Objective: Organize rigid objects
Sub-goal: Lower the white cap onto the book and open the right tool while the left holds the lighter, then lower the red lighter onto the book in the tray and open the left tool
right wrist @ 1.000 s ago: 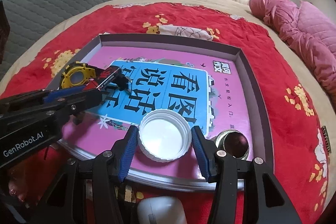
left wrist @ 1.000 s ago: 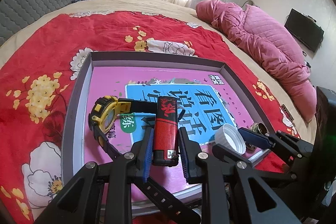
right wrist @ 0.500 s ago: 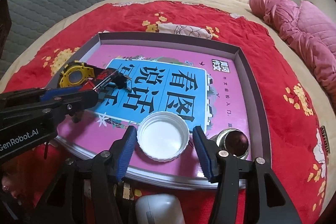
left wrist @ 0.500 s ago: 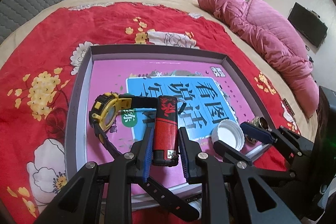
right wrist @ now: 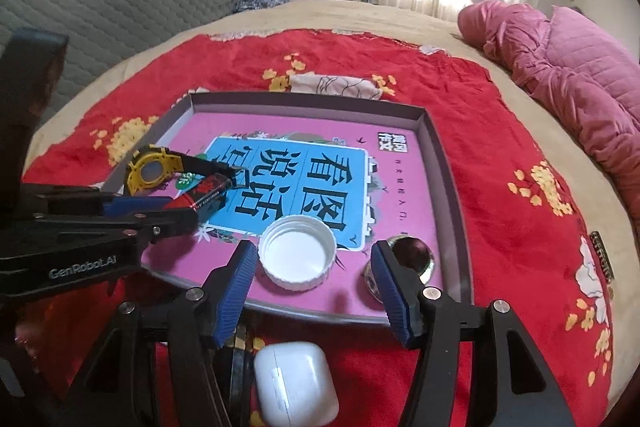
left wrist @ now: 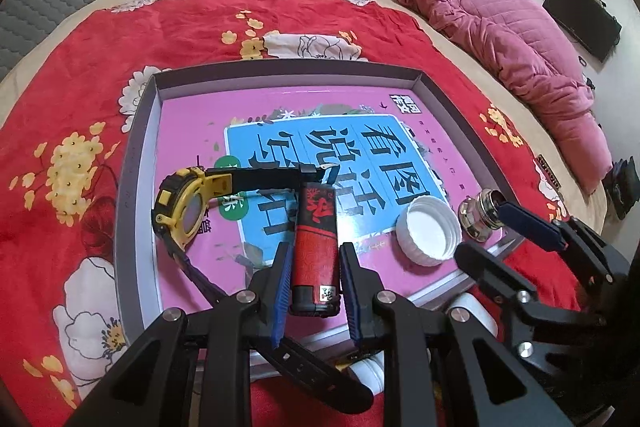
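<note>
Item: red lighter [left wrist: 316,251], pinched between the pads of the left gripper [left wrist: 314,283], lying low over the tray [left wrist: 136,163] floor at 6 o'clock, beside the yellow watch [left wrist: 180,207].
Item: white cap [right wrist: 297,253], resting in the tray at 5 o'clock; right gripper [right wrist: 314,279] jaws opening, clear of it.
Handling: release the lighter flat; back the right gripper out straight, avoiding the metal knob [right wrist: 412,255].

In the shallow grey tray [left wrist: 136,163], a red-and-black lighter [left wrist: 316,247] lies beside a yellow watch [left wrist: 178,205], with an upturned white cap [right wrist: 297,254] and shiny metal piece [right wrist: 412,253] near its front edge.
</note>
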Demonstrator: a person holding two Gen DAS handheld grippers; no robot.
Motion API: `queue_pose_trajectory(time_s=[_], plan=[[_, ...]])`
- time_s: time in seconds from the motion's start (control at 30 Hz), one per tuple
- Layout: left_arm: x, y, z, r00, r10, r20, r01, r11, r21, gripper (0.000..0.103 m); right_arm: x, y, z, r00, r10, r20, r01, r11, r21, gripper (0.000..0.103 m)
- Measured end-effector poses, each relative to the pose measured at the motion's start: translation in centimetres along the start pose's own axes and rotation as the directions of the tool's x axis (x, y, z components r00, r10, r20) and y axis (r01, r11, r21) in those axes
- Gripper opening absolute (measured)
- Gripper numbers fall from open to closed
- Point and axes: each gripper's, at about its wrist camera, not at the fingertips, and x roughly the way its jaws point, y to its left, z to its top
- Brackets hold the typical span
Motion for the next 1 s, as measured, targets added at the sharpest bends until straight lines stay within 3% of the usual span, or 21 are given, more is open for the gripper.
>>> queue_pose_trajectory(time_s=[0.27,1.0], plan=[[0.5,-0.7,-0.3,0.998,0.045,-0.034,-0.044,0.998,0.048,0.024,-1.7,-0.8,-0.4,0.999,-0.010,0.045,0.008,0.999,0.046,0.062],[-0.7,-0.4,-0.6,0.999,0.030,0.028,-0.031,0.999,0.017,0.024,-1.7,-1.9,-2.0,0.999,-0.037,0.028,0.036,0.998,0.054,0.063]])
